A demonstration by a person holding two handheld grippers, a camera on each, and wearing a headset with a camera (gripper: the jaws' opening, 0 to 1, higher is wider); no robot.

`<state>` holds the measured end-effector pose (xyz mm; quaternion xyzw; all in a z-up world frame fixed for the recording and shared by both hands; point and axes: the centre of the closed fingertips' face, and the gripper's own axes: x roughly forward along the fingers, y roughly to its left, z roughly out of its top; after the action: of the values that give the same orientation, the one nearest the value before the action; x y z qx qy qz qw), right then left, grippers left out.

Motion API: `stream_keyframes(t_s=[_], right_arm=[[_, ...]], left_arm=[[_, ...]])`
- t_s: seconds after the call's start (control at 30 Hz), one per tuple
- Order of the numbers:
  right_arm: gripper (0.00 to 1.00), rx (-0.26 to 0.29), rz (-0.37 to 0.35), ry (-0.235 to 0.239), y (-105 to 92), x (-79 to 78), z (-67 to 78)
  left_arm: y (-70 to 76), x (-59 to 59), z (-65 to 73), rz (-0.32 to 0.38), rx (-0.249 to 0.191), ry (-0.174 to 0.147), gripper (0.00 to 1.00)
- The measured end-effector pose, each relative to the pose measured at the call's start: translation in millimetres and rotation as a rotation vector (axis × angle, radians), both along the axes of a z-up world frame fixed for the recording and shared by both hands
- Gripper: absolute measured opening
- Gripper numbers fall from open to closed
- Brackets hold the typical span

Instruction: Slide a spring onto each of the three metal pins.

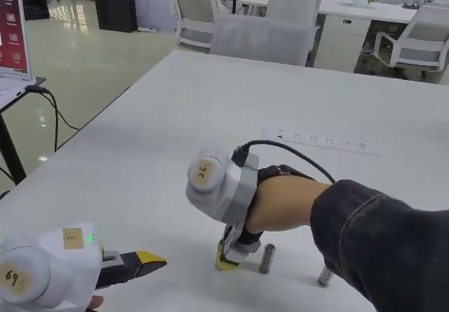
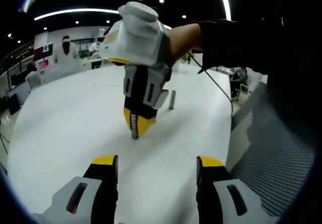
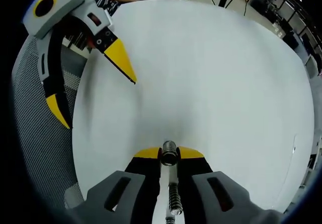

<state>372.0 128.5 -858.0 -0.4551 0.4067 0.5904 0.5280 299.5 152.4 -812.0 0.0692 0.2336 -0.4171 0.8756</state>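
Third spring in hand, two look done
Right gripper [image 1: 228, 259] fingers clamped on spring [image 3: 169, 153], tip down on bench [image 1: 210, 116]. Near spring [image 1: 266, 258] and far spring [image 1: 325, 277] stand at its 3 o'clock, likely pinned. Left gripper [image 1: 144, 261] fingers spread wide, empty.

White tabletop [image 1: 210, 116], spring [image 1: 266, 258] stood upright near the near edge, 2nd spring [image 1: 325, 277] beside it, socket strip [image 1: 319, 142] laid toward the far right.

Right gripper [image 1: 229, 257] points straight down, tips at worktop [image 1: 210, 102], jaws clamped on spring [image 3: 169, 153]. Right hand [image 1: 284, 203] wraps its grip, dark-sleeved forearm reaching in from right. Left gripper [image 2: 156, 166] sits low at near left, roughly level, aimed toward right gripper, jaws apart.
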Motion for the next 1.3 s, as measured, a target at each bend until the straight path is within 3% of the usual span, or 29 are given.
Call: stream_keyframes(t_s=[0.63, 1.07, 1.3], right_arm=[[0.17, 0.049, -0.031, -0.017, -13.0, 2.9, 19.3], [0.18, 0.185, -0.122, -0.037, -29.2, 12.1, 53.9], [0.19, 0.244, -0.18, -0.05, -45.2, 16.1, 64.8]], left_arm=[[-1.5, 2.5, 4.5, -0.006, 0.006, -0.01, 0.59], [-3.7, 4.0, 4.3, -0.008, 0.004, -0.009, 0.59], [-4.9, 5.2, 4.2, -0.008, 0.0, -0.009, 0.59]])
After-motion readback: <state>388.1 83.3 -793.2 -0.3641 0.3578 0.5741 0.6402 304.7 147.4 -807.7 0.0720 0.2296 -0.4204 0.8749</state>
